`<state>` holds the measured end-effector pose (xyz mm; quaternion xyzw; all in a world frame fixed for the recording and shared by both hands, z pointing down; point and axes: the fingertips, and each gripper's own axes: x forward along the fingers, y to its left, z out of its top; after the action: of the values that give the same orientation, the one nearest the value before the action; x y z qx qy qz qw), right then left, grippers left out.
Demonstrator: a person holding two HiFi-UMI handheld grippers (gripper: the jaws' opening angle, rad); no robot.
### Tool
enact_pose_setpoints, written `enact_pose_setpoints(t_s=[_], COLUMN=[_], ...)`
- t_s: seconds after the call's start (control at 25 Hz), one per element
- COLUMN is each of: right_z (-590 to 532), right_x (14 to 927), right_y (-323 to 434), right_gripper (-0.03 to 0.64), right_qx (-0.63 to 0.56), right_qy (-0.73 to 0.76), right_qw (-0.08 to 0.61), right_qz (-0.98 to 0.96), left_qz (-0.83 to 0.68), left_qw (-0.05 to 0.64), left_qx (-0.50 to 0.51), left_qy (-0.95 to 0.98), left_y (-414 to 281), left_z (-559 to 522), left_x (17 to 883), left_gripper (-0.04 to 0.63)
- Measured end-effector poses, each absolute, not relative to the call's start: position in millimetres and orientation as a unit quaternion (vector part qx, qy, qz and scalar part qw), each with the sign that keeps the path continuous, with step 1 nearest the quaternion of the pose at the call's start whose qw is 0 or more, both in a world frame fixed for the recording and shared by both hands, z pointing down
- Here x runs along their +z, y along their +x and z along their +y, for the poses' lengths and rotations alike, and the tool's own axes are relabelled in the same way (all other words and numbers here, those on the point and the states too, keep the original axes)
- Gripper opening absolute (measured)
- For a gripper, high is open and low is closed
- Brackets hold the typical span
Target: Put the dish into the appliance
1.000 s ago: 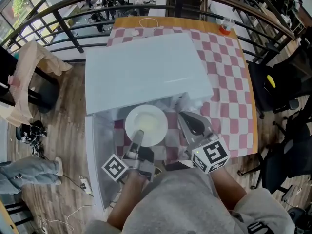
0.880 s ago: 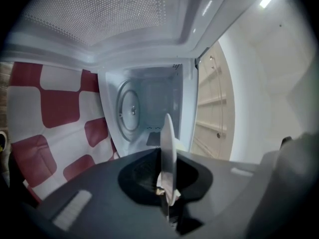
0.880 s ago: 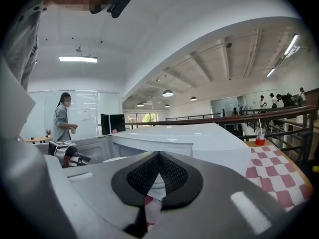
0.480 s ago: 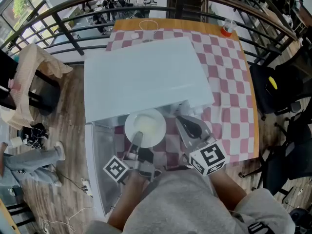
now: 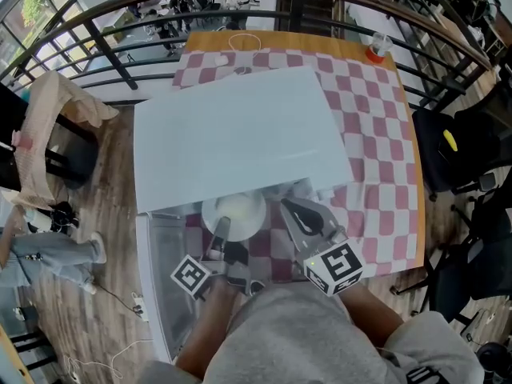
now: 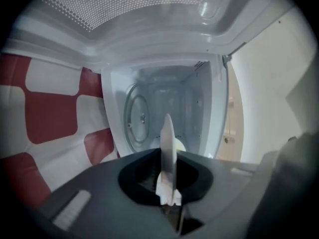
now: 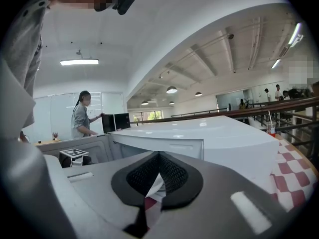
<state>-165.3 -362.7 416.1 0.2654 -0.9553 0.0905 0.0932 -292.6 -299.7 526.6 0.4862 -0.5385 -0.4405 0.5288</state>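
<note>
Door: it stands swung open at the left of the cavity mouth. My left forearm passes close by it, and a knock there could jolt the load.
Left gripper: my jaws are clamped on the near rim of the dish and on nothing else. With so thin a hold on one edge, the dish may pivot or slide out if I tilt or hurry.
Dish: it is held at the mouth of the appliance, with its far edge just under the front of the top and not yet set down inside. Carried too high or too low, its far rim would strike the frame.
Turntable: it is round, bare, and deep in the cavity. A hard or off-centre landing could rock it.
Right gripper: my jaws are together and hold nothing. It sits just beside the dish on the right, and crowding the opening there risks a bump.
</note>
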Motion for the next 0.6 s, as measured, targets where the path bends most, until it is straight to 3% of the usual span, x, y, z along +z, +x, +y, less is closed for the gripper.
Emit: enact_pose_setpoints(t_s=[0.6], right_z=[-356.3], right_x=[430.6], right_y=[-169.0], right_gripper=[-0.002], right_qx=[0.107], right_qy=[0.25], right_qw=[0.113], right_qz=[-0.956], left_qz=[-0.566], left_qw=[0.528], left_qx=[-0.454], left_qy=[0.441], left_y=[-323.5], left_z=[-329.3], left_x=[580.7], left_gripper=[0.026])
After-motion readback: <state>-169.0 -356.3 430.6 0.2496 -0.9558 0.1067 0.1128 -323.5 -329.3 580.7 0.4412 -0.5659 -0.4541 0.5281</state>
